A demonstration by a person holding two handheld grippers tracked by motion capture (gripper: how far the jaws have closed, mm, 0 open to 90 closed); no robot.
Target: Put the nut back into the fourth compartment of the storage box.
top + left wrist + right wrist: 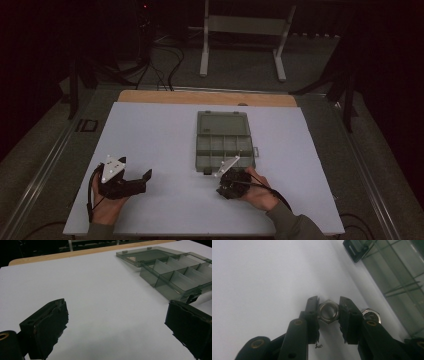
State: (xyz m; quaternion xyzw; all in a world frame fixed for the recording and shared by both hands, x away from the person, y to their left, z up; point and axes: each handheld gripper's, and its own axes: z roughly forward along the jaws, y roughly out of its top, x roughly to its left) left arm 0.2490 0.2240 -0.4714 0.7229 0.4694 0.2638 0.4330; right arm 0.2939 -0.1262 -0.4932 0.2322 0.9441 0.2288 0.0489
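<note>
1. My right tongs [329,311] are clenched on a hex nut [328,311]; in the right gripper view its flat sides sit pressed between the two black jaws, with the hole facing the camera.
2. A second hex nut [371,314] lies on the white worktop [160,135] just beside the outer face of one jaw, at about 3 o'clock from the held one.
3. In the high view my right tongs [231,184] sit just off the near edge of the compartment box [222,145], at its 6 o'clock, with my hand wrapped around them from behind.
4. The compartment box is translucent grey and lies open near the middle of the worktop, its lid [223,123] folded flat toward 12 o'clock and the divided tray nearest me.
5. My left tongs [142,181] are released: in the left gripper view the jaws stand wide apart with bare worktop between them.
6. They rest low near the worktop at about 8 o'clock from the box, well apart from it, and point toward 3 o'clock.
</note>
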